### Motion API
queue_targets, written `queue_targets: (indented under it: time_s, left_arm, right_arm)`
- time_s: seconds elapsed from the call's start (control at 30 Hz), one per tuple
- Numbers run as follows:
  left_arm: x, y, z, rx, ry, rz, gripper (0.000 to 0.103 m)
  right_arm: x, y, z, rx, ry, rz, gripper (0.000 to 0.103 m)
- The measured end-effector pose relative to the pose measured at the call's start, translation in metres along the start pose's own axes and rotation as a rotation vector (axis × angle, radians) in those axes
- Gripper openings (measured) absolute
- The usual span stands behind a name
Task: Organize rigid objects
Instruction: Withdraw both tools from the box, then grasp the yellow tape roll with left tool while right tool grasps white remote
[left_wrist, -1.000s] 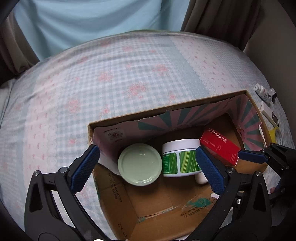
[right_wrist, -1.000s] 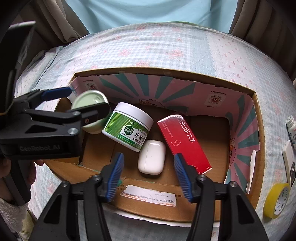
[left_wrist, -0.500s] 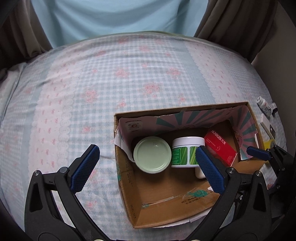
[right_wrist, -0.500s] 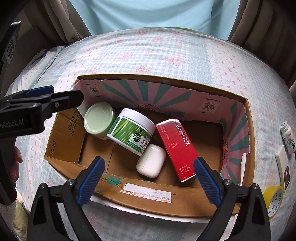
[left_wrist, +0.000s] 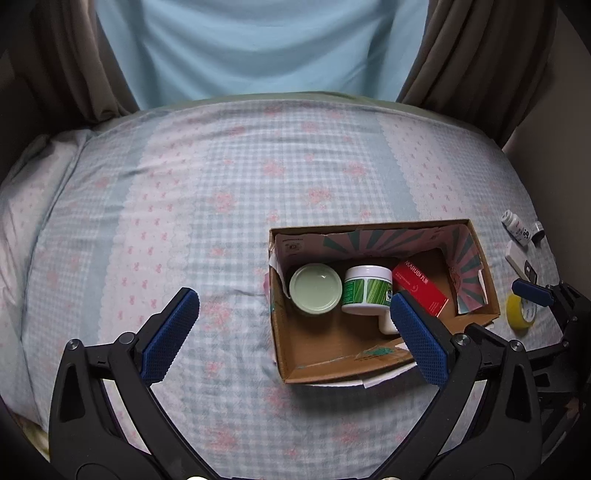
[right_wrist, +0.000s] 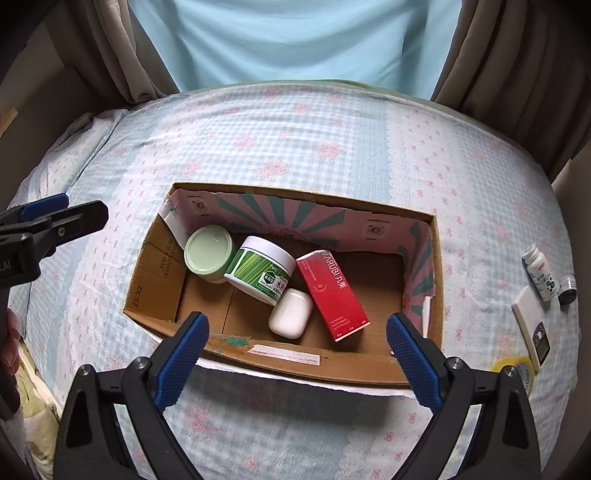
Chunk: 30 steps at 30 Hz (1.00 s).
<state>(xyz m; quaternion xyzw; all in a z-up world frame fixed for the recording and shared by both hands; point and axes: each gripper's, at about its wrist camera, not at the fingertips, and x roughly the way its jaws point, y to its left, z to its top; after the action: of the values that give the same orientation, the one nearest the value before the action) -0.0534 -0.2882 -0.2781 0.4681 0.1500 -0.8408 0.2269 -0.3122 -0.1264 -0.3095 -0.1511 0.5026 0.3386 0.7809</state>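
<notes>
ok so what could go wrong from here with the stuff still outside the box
1. The yellow tape roll lies flat beside the cardboard box, partly hidden behind the right tongs; gripping it could be awkward on the soft bedspread.
2. The white bottle lies on its side and might roll.
3. The red carton leans over the white case, so added items may jam.

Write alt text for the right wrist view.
An open cardboard box on a checked bedspread holds a pale green jar, a green-labelled tub, a white case and a red carton; the right tool is open above.
</notes>
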Motion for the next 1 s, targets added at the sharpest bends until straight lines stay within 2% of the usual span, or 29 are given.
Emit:
queue_targets:
  time_s: [0.17, 0.3, 0.4, 0.57, 0.7, 0.83, 1.0]
  left_arm:
    - [-0.041, -0.01, -0.006, -0.014, -0.027, 0.021, 0.103]
    - [-0.068, -0.034, -0.015, -0.041, -0.036, -0.024, 0.103]
    - [-0.083, -0.067, -0.022, -0.023, -0.039, -0.045, 0.103]
    - [-0.111, -0.128, -0.034, -0.016, -0.076, -0.094, 0.103]
    - [-0.129, -0.179, -0.04, -0.024, -0.079, -0.141, 0.103]
    - [-0.138, -0.228, -0.052, -0.028, -0.058, -0.151, 0.103]
    - [-0.128, -0.295, -0.065, 0.067, -0.026, -0.112, 0.103]
  right_arm:
    - [-0.046, -0.01, -0.006, 0.027, -0.015, -0.011, 0.096]
    - [-0.085, -0.025, -0.016, 0.069, -0.04, -0.021, 0.096]
    - [-0.113, -0.042, -0.028, 0.096, -0.042, -0.071, 0.096]
    - [-0.163, -0.091, -0.055, 0.146, -0.078, -0.082, 0.096]
    - [-0.199, -0.131, -0.077, 0.124, -0.119, -0.136, 0.096]
    - [-0.222, -0.179, -0.097, 0.123, -0.128, -0.169, 0.096]
    - [-0.233, -0.245, -0.111, 0.131, -0.137, -0.157, 0.096]
